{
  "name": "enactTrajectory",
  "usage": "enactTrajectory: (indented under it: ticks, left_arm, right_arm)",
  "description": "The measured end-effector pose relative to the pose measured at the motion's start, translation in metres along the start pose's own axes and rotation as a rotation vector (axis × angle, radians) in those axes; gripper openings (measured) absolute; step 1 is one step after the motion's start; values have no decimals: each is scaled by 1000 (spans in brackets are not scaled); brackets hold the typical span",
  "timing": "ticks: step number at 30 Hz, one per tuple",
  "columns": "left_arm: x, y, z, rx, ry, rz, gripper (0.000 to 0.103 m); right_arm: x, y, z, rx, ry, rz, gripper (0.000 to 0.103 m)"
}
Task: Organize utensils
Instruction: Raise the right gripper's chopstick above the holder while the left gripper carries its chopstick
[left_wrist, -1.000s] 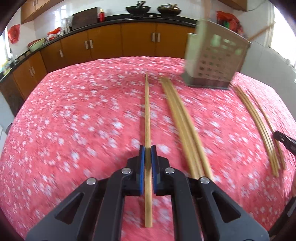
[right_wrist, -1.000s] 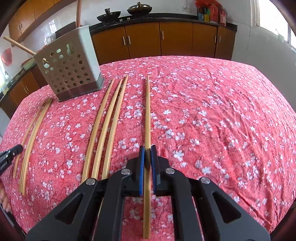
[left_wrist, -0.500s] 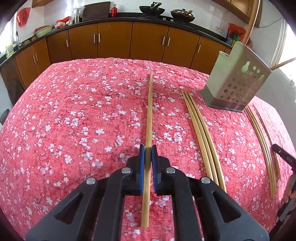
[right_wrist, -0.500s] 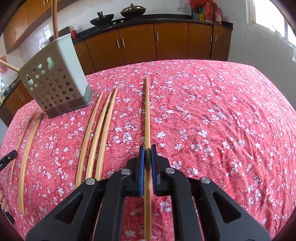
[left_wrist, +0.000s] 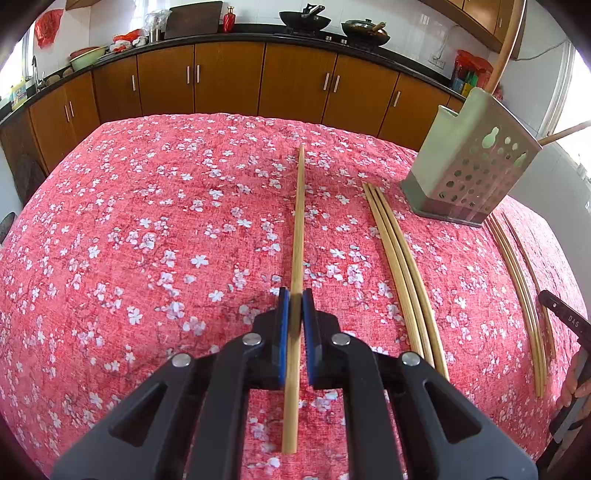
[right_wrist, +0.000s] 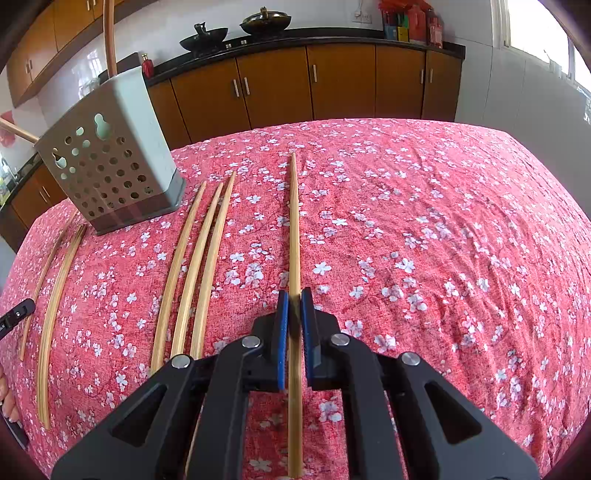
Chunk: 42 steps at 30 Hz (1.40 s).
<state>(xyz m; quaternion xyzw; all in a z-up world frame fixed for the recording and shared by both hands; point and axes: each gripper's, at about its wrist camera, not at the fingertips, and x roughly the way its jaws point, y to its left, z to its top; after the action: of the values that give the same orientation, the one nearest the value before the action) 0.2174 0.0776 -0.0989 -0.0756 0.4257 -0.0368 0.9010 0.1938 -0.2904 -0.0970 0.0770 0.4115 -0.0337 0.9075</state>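
Note:
My left gripper (left_wrist: 294, 301) is shut on a bamboo chopstick (left_wrist: 298, 221) and holds it above the red flowered tablecloth (left_wrist: 147, 229). My right gripper (right_wrist: 294, 301) is shut on another bamboo chopstick (right_wrist: 294, 221), also held above the cloth. A grey perforated utensil holder (left_wrist: 469, 170) stands at the right in the left wrist view and at the left in the right wrist view (right_wrist: 110, 166), with wooden handles sticking out of it. Three chopsticks (left_wrist: 402, 273) lie side by side on the cloth between my grippers, also seen in the right wrist view (right_wrist: 192, 266).
More chopsticks (left_wrist: 521, 291) lie beyond the holder, shown in the right wrist view at the left (right_wrist: 55, 291). Brown kitchen cabinets (left_wrist: 229, 81) with a black counter and woks run behind the table. The table's far edge drops off toward them.
Both grippers have risen and tilted with their chopsticks still clamped. The holder has shifted toward the edge of each view.

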Motion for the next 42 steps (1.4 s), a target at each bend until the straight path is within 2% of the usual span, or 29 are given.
enactTrajectory:
  ticks: [10, 15, 23, 32, 34, 42]
  left_arm:
    - [2, -1, 0, 8, 0, 11, 10]
    - [2, -9, -4, 60, 4, 52, 10]
    - [-12, -13, -22, 97, 8, 58, 10]
    - [-15, -17, -22, 107, 14, 69, 8]
    - [-21, -15, -21, 100, 5, 62, 8]
    - [-70, -4, 0, 59, -138, 18, 8]
  right_arm:
    - [1, 1, 0, 1, 0, 0, 8]
    - [-8, 6, -11, -35, 3, -13, 9]
    - [-19, 4, -24, -29, 7, 2, 8]
    - [-25, 3, -23, -22, 6, -2, 8]
    - [-35, -1, -20, -13, -24, 6, 8]
    - [-80, -11, 0, 19, -177, 17, 8]
